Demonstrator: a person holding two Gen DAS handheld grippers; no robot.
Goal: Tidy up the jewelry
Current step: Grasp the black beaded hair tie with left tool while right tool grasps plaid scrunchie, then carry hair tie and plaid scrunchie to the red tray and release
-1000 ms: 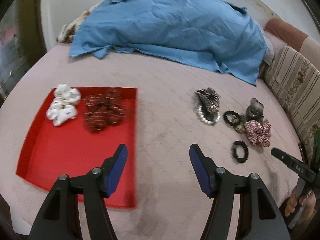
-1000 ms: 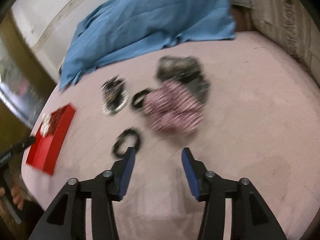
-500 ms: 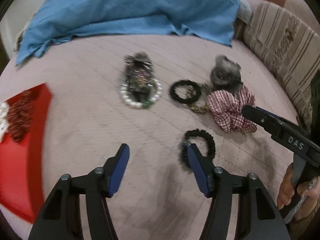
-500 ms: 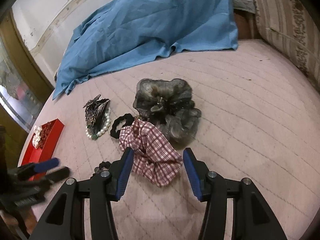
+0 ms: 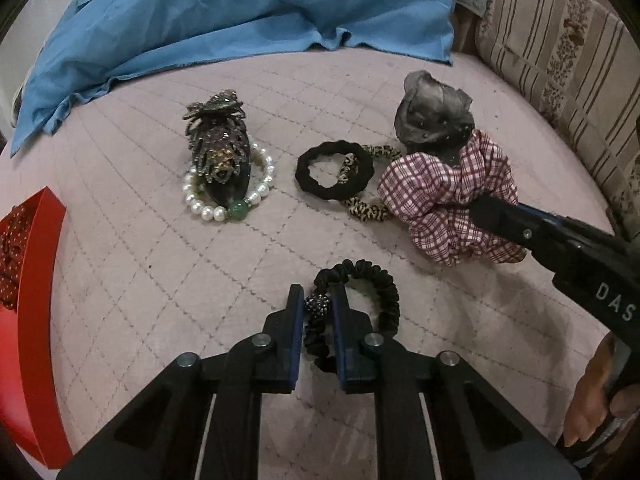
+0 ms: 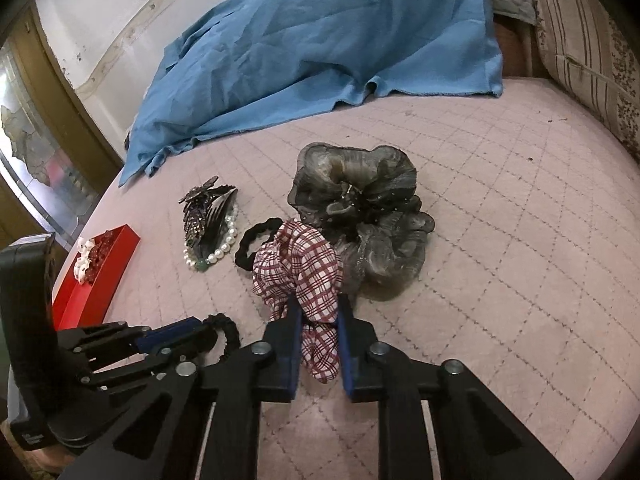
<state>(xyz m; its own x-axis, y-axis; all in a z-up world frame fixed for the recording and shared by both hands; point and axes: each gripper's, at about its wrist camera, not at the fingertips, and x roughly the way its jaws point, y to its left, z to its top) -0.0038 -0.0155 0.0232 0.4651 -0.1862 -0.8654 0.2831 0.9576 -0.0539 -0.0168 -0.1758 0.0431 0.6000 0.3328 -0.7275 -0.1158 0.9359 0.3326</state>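
Observation:
My left gripper [image 5: 318, 294] is shut on a black satin scrunchie [image 5: 380, 288] that lies on the pink bedspread; it also shows in the right wrist view [image 6: 226, 332]. My right gripper [image 6: 320, 306] is shut on a red plaid scrunchie [image 6: 304, 264], also seen in the left wrist view [image 5: 444, 192]. A grey organza scrunchie [image 6: 360, 208] lies just behind it. A dark jewelled hair claw [image 5: 218, 148] rests on a pearl bracelet [image 5: 224, 208]. A plain black hair tie [image 5: 334, 176] overlaps a leopard-print tie [image 5: 364, 210]. The red tray [image 6: 96, 276] holds a white and a dark red scrunchie.
A blue sheet [image 6: 320, 48] is heaped across the back of the bed. Striped cushions [image 5: 560, 72] line the right side. The red tray's edge [image 5: 36, 280] is at the far left of the left wrist view.
Both grippers moved forward and closed: the left onto the black satin scrunchie, the right onto the plaid scrunchie. The left view swung right, away from the tray.

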